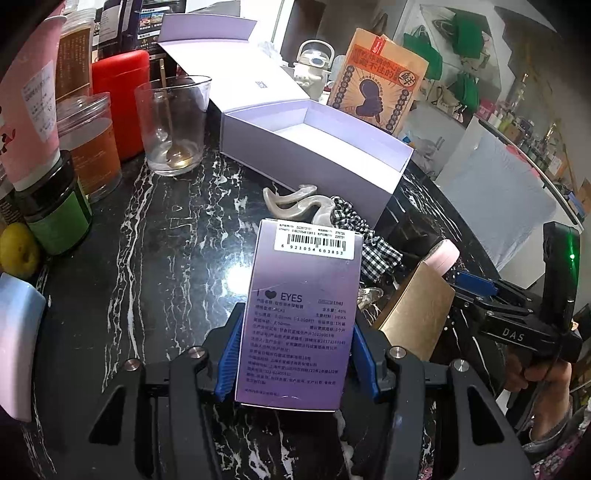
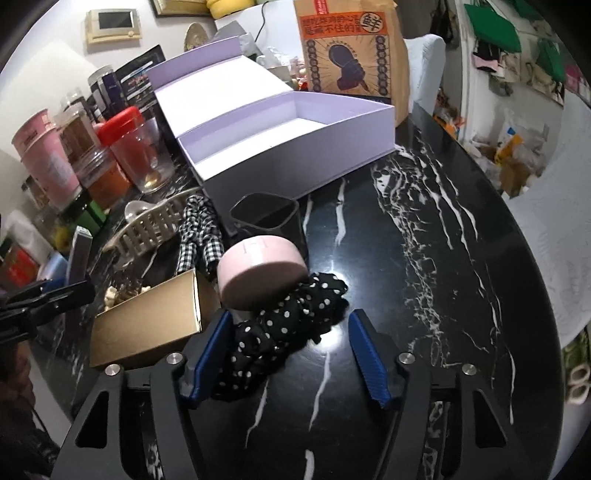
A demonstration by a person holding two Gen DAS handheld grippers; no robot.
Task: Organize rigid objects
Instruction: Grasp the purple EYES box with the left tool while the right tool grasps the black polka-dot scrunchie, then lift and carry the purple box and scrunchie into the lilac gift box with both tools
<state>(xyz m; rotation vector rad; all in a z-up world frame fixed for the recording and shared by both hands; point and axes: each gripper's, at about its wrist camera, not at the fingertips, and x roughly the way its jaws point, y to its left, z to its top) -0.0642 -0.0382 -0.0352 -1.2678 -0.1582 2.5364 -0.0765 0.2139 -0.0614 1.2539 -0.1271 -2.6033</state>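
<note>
Left tongs (image 1: pixel 295 354) clamp the purple carton (image 1: pixel 301 314); right tongs (image 2: pixel 290 350), half open, straddle the polka-dot scrunchie (image 2: pixel 280 332), risking grabbing fabric instead of the pink tin (image 2: pixel 260 273).

A lived-in home is shown, and a cluttered one. A black marble table (image 2: pixel 424 229) with white veining is crowded along one side with household jars: a red-lidded canister (image 1: pixel 120 99), a glass tumbler (image 1: pixel 171 125) with a spoon left in it, a pink paper cup (image 2: pixel 44 158). An open lilac gift box (image 2: pixel 280 140) and a printed paper bag (image 2: pixel 351 48) are set at the back. A thermostat panel (image 2: pixel 112 24) is mounted on the white wall. Green tote bags (image 1: pixel 461 40) are seen hanging behind, beside shelves packed with small bottles (image 1: pixel 509 122).
</note>
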